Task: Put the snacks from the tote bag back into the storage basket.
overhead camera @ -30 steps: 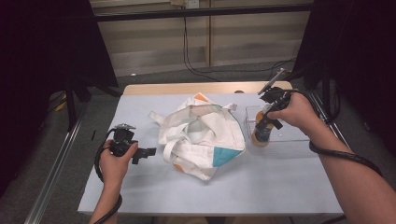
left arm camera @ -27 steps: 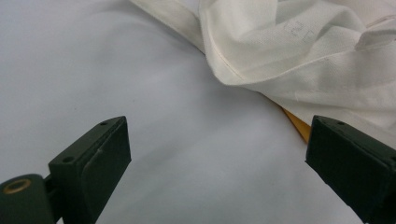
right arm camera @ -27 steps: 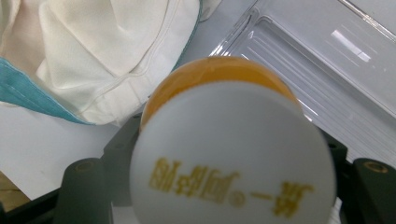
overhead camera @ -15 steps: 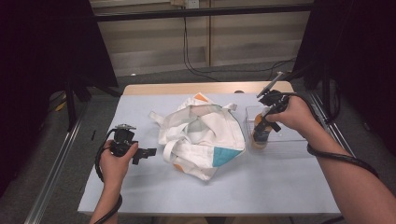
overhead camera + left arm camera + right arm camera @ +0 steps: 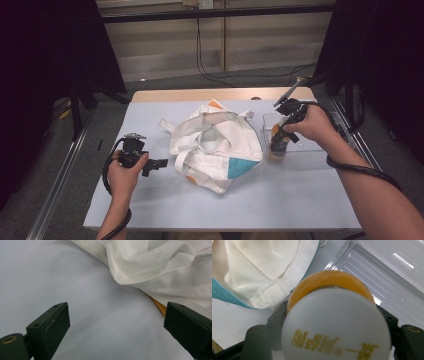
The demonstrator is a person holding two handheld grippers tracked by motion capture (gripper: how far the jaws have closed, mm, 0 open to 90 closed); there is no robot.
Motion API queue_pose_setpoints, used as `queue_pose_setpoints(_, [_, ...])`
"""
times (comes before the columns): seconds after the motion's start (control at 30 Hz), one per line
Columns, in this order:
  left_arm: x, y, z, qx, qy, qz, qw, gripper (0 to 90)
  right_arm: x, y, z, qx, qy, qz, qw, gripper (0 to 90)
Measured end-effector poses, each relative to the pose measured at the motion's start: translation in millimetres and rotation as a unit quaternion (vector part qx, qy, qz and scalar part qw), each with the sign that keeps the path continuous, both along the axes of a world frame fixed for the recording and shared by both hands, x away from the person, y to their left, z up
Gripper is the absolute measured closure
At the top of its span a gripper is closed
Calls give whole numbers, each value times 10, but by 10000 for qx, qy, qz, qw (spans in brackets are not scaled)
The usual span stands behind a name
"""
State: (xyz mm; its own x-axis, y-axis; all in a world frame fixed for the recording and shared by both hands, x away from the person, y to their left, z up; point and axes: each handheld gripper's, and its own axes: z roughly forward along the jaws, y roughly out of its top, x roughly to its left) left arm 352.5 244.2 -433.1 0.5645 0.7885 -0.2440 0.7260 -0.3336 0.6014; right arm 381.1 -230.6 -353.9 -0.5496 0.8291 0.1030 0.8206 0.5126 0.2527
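R tongs (image 5: 280,136) pinching the juice bottle (image 5: 278,145) at mid-right of the high view, by the clear tray (image 5: 300,145); bag next, I'd say.
To do it well: keep my grip square on the bottle w/ cap (image 5: 335,325) up; lift straight before swinging toward the tote bag (image 5: 215,145) at centre frame; L tongs (image 5: 159,163), spread wide w/ nothing between, sit lower left just beside the bag's edge (image 5: 160,267); I'd use them to hold its mouth open; don't snag a strap. Count: 1 bottle; 1 tray; 1 bag; 2 tongs; 1 surface (image 5: 280,200).
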Motion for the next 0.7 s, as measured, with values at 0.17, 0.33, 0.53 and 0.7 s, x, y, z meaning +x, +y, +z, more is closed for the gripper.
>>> queue_pose_setpoints(0.17, [5,-1,2,-5,12,0,10000,64,0,0,-36,30,-7,-26,10000,297])
queue_pose_setpoints(0.33, [14,-16,-2,-22,17,-18,10000,64,4,6,-66,-3,13,-46,10000,297])
queue_pose_setpoints(0.53, [18,-27,-1,-19,18,-19,10000,64,0,-3,-86,26,-20,-38,10000,296])
queue_pose_setpoints(0.7, [19,-21,3,0,-6,-8,10000,64,-7,-7,-87,57,9,-95,9999,296])
